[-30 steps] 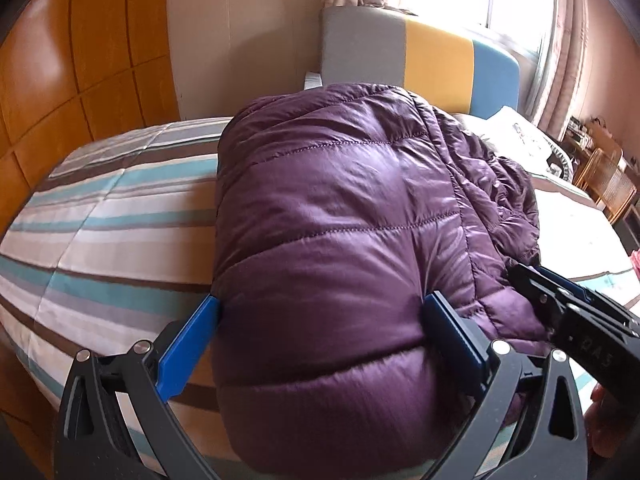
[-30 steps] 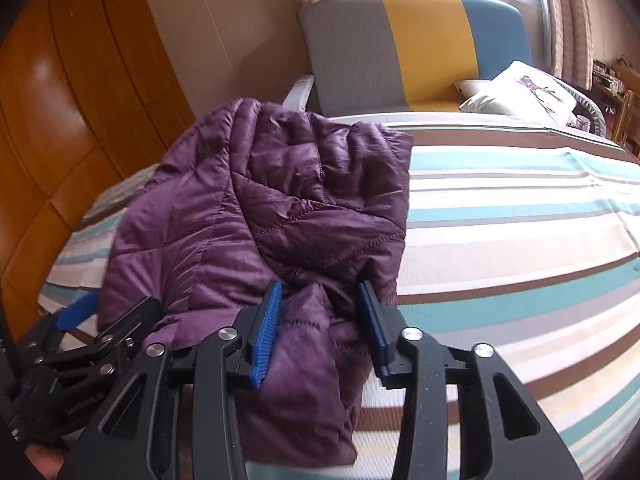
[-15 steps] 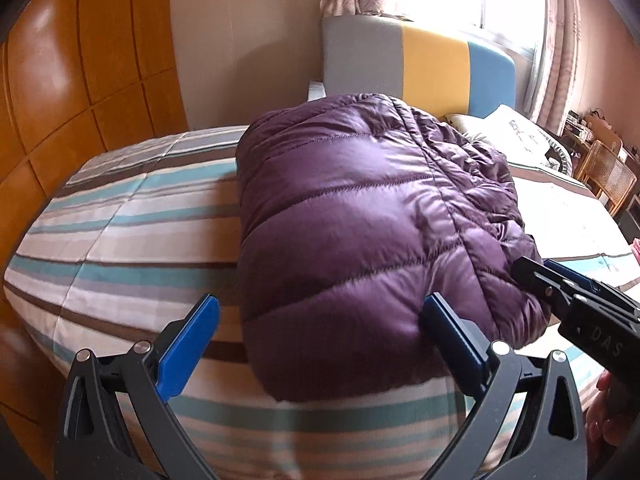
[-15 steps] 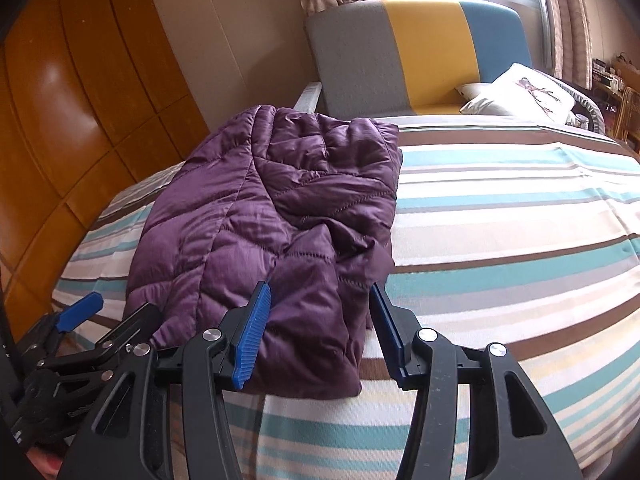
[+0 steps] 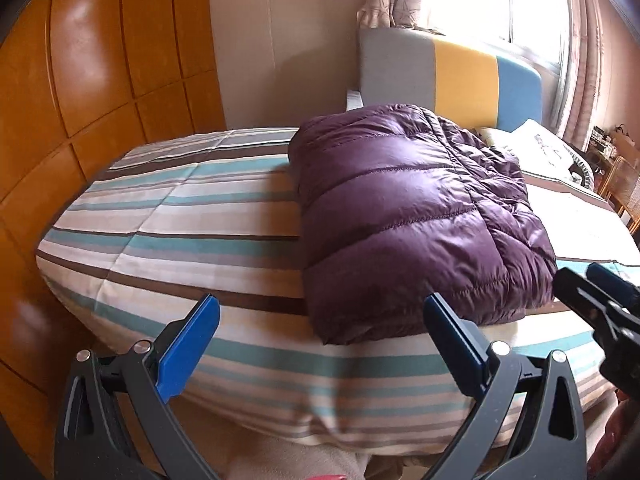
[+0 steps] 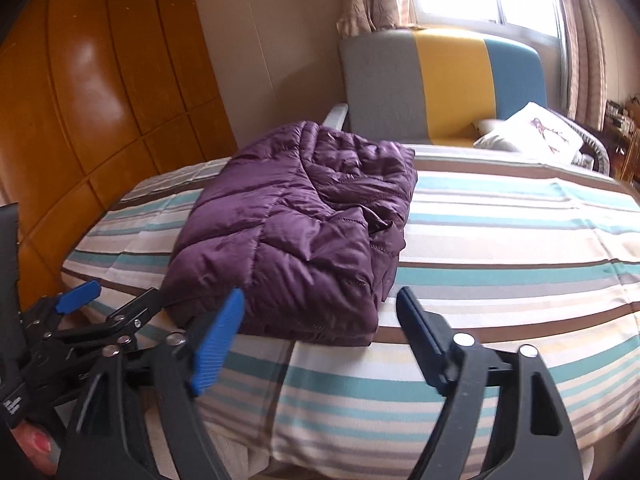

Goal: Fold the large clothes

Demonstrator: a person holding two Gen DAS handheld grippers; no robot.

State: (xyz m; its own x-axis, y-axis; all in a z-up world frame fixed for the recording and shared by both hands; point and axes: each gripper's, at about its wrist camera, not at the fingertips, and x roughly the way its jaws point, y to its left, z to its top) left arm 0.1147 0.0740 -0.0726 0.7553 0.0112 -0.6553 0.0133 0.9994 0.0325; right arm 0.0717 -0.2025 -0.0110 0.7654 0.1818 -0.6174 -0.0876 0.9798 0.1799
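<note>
Purple puffer jacket (image 5: pixel 416 216) lies folded in a bundle, centre frame, on the striped bed (image 5: pixel 192 216). Left hand-held gripper (image 5: pixel 320 332) and right hand-held gripper (image 6: pixel 320 320): jaws apart, holding nothing. Judgement: fold done; if tidying, press the rumpled right-hand edge flat.

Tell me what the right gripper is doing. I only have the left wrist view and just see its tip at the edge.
Observer: The right gripper is open and grips nothing. It sits in front of the purple jacket's near edge.
Operator: How does the jacket's right side look?
Observer: Rumpled. The layers bunch unevenly there instead of lying in one flat fold.
Operator: What lies beyond that side?
Observer: The striped bedspread runs wide to the right, up to a white pillow with a printed figure.
</note>
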